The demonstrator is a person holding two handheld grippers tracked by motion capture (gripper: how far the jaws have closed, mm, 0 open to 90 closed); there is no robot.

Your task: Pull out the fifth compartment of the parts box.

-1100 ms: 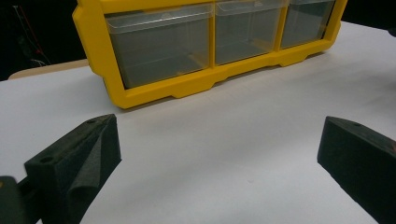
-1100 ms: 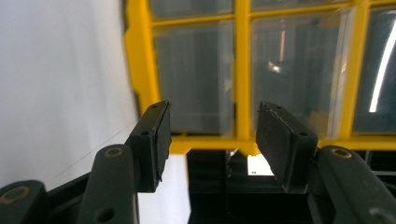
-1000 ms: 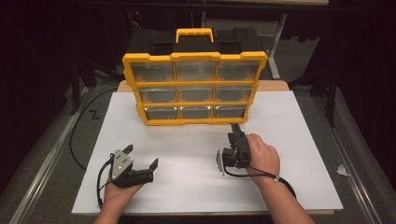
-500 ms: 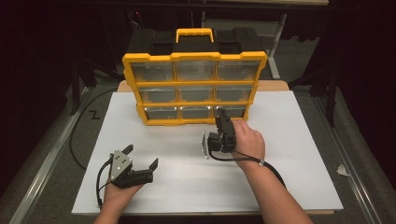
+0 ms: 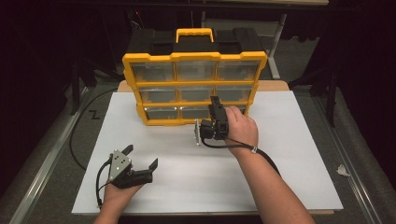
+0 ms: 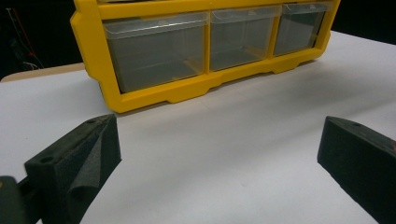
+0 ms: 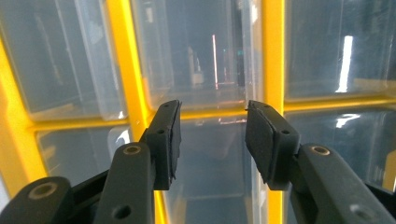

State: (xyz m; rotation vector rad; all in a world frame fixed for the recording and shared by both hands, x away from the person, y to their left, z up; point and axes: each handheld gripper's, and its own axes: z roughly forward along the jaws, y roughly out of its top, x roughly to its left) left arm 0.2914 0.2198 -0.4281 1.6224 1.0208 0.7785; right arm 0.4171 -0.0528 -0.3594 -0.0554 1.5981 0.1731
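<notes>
The yellow drawer organizer [image 5: 194,86] stands upright at the table's [image 5: 299,154] twelve o'clock edge, clear drawers facing you. Your right gripper [image 7: 212,123] sits at its bottom row, jaws parted around the lip of the middle drawer [image 7: 210,182], nothing pinched. Your left gripper [image 5: 140,156] rests at seven o'clock, jaws spread wide, well apart from the organizer.

One yellow organizer [image 5: 194,88] with nine clear drawers [image 5: 196,70] — three rows of three; one handle [image 5: 193,33] on top; two grippers — left gripper [image 5: 140,160] and right gripper [image 5: 215,103]; two hands [image 5: 241,127]; one white board [image 5: 289,154] underneath.
</notes>
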